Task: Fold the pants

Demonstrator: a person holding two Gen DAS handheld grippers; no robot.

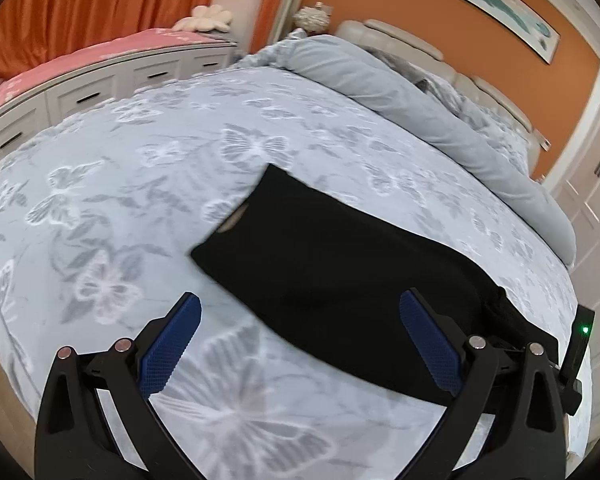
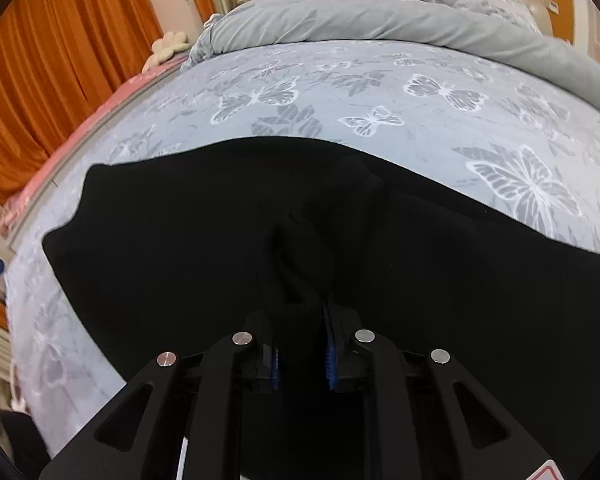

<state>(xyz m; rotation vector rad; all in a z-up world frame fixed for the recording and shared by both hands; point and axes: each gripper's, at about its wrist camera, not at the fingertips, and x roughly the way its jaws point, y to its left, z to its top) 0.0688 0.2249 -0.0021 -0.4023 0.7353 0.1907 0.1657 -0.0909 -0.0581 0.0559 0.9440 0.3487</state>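
**Inspector:** Left tongs (image 1: 300,344) first. State?

**Onlooker:** Jaws spread wide, blue pads (image 1: 172,348) well apart, nothing gripped. They hang over the bed (image 1: 120,184), tilted downward. The black pants (image 1: 320,264) lie just ahead of them, and the near edge of the cloth passes under the gap toward the right-hand pad. I see no contact between pad and cloth.

**Inspector:** Right tongs (image 2: 302,344)?

**Onlooker:** Jaws nearly closed, only a narrow gap between the blue pads (image 2: 330,356). A bunched ridge of the pants (image 2: 180,240) rises into that gap and is pinched there. Folds of cloth twist up and away from the tips.

**Inspector:** Position of the pants overall?

**Onlooker:** Spread on the butterfly-print bedspread (image 2: 380,92). From the right tongs the cloth runs out to both sides and fills the ground directly ahead. From the left tongs it reads as a flat dark slab slanting away ahead and off to the right. One end shows a squared edge.

**Inspector:** Surroundings?

**Onlooker:** Beyond the pants, far ahead of both tongs, a rolled grey duvet (image 1: 420,112) lies across the bed below a padded headboard (image 1: 400,38). Orange curtains (image 1: 100,4) hang to the left, with a white drawer unit (image 1: 80,96) beneath them. Some blur in both views; fine detail on the cloth is not legible.
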